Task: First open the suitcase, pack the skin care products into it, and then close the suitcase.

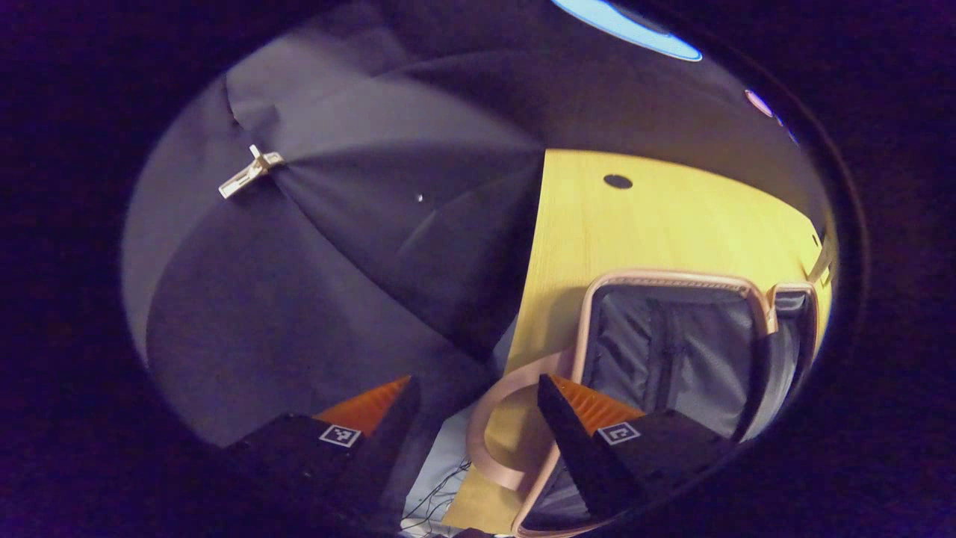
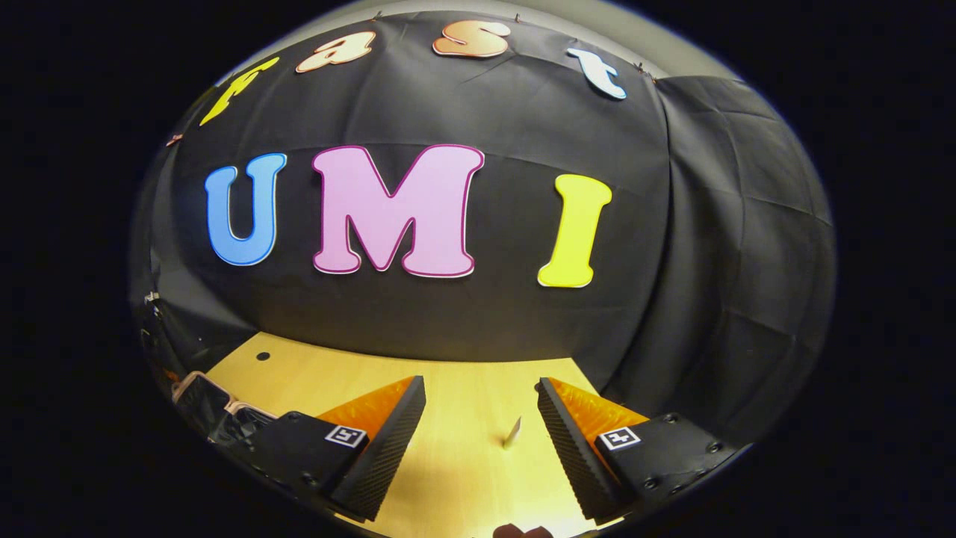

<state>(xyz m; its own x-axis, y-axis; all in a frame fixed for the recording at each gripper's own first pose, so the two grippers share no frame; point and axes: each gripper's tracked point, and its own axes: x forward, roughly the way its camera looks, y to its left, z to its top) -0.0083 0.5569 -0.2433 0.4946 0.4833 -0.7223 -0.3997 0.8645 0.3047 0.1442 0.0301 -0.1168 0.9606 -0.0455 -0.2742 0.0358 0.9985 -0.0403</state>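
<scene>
The suitcase (image 1: pixel 672 351) lies open on the yellow wooden table (image 1: pixel 642 224), showing a pink rim and grey lining. Its second half (image 1: pixel 792 329) sits at the far right. A curved pink part (image 1: pixel 493 426) of the case shows between my fingers. My left gripper (image 1: pixel 476 385) hovers open at the table's edge, over the near corner of the case, with nothing between its fingers. In the right gripper view, the suitcase (image 2: pixel 202 400) sits at the far left edge. My right gripper (image 2: pixel 480 385) stands open over the bare table (image 2: pixel 463 463), holding nothing.
Black cloth walls the booth behind and beside the table (image 1: pixel 336 261). A dark round hole (image 1: pixel 618 181) (image 2: pixel 263 356) is set in the tabletop. A small pale tag (image 2: pixel 513 432) stands on the table between the right fingers. Cables on a pale floor (image 1: pixel 441 478) lie below the table edge.
</scene>
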